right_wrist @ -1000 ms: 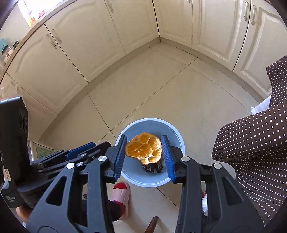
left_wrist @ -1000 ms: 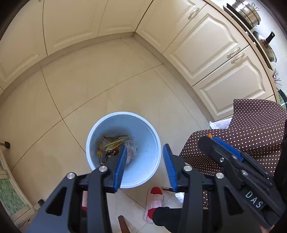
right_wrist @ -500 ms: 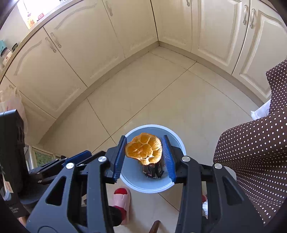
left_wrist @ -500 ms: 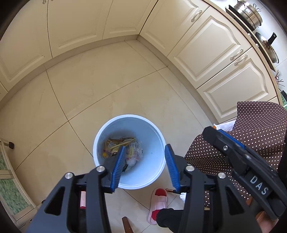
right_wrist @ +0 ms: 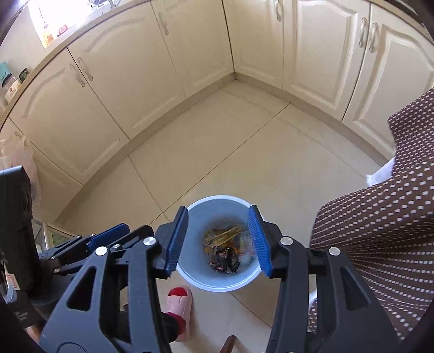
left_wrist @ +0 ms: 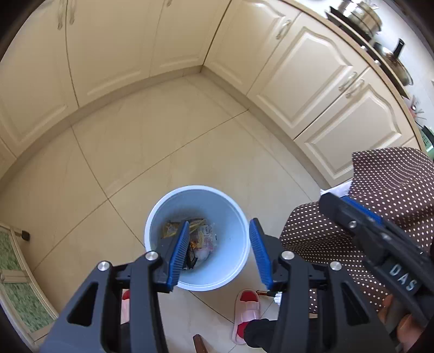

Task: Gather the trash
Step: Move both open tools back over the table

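Observation:
A light blue trash bin (left_wrist: 233,209) stands on the tiled floor, with wrappers and scraps (left_wrist: 199,239) at its bottom. My left gripper (left_wrist: 219,225) hangs over the bin, open and empty. In the right wrist view, my right gripper (right_wrist: 218,210) is also above the bin (right_wrist: 198,217), its jaws opening with nothing between them. Mixed trash (right_wrist: 225,247) lies in the bin below them. Each gripper shows in the other's view: the right gripper (left_wrist: 352,214) at the right edge, the left gripper (right_wrist: 108,236) at the lower left.
Cream cabinets (left_wrist: 312,76) line the walls around the floor corner. A brown polka-dot cloth (left_wrist: 393,195) hangs close on the right of the bin. A person's feet in pink slippers (left_wrist: 245,306) stand just in front of it. Pots (left_wrist: 360,16) sit on the counter.
The orange peel held in the right gripper is gone from between its jaws, which have widened. Both grippers have risen, so the bin looks smaller and farther below.

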`<state>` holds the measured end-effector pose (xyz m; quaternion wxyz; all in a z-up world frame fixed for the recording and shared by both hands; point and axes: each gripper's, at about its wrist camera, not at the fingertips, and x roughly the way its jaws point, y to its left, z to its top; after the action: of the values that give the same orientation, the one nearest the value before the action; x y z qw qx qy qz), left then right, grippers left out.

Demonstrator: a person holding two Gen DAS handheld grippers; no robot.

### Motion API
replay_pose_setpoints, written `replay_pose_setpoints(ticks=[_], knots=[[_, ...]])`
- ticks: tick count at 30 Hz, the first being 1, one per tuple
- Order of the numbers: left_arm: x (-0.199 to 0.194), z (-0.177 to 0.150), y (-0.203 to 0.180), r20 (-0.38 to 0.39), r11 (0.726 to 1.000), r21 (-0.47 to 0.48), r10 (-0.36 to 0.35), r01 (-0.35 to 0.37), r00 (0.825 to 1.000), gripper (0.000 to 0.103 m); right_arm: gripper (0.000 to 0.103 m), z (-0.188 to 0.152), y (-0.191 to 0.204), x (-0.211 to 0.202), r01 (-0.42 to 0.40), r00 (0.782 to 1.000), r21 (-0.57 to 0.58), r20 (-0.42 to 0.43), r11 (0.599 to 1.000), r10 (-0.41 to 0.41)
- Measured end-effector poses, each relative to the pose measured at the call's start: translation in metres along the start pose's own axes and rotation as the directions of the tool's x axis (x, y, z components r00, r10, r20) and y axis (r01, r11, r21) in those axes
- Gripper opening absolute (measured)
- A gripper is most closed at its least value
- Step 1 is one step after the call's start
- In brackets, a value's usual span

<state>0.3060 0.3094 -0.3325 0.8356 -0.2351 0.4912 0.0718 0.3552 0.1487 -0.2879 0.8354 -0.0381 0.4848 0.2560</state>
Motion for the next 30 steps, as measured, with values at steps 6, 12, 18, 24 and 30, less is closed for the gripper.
replay_pose_setpoints(ticks=[6, 12, 18, 24, 30], knots=[[-0.039, -0.002, -0.042, 0.06, 0.997, 0.077, -0.019, 0.014, 0.998, 0.045, 0.046, 0.001, -0.025, -0.073, 0.021, 0.994, 0.008, 0.107, 1.0, -0.022], [-0.092, -0.009, -0.11, 0.135, 0.981, 0.188, -0.078, 0.052, 0.988, 0.048, 0.046, -0.003, -0.066, -0.174, 0.057, 0.964, 0.042, 0.257, 0.997, -0.066], [-0.137, -0.025, -0.209, 0.171, 0.93, 0.348, -0.187, 0.119, 0.967, 0.055, 0.048, -0.025, -0.131, -0.281, 0.12, 0.904, 0.131, 0.395, 0.984, -0.162], [-0.153, -0.046, -0.313, 0.123, 0.855, 0.482, -0.283, 0.192, 0.951, 0.059, 0.049, -0.067, -0.209, -0.353, 0.176, 0.852, 0.263, 0.441, 0.948, -0.281], [-0.142, -0.066, -0.405, 0.071, 0.785, 0.585, -0.301, 0.204, 0.951, 0.062, 0.051, -0.102, -0.291, -0.392, 0.221, 0.819, 0.382, 0.426, 0.897, -0.384]])
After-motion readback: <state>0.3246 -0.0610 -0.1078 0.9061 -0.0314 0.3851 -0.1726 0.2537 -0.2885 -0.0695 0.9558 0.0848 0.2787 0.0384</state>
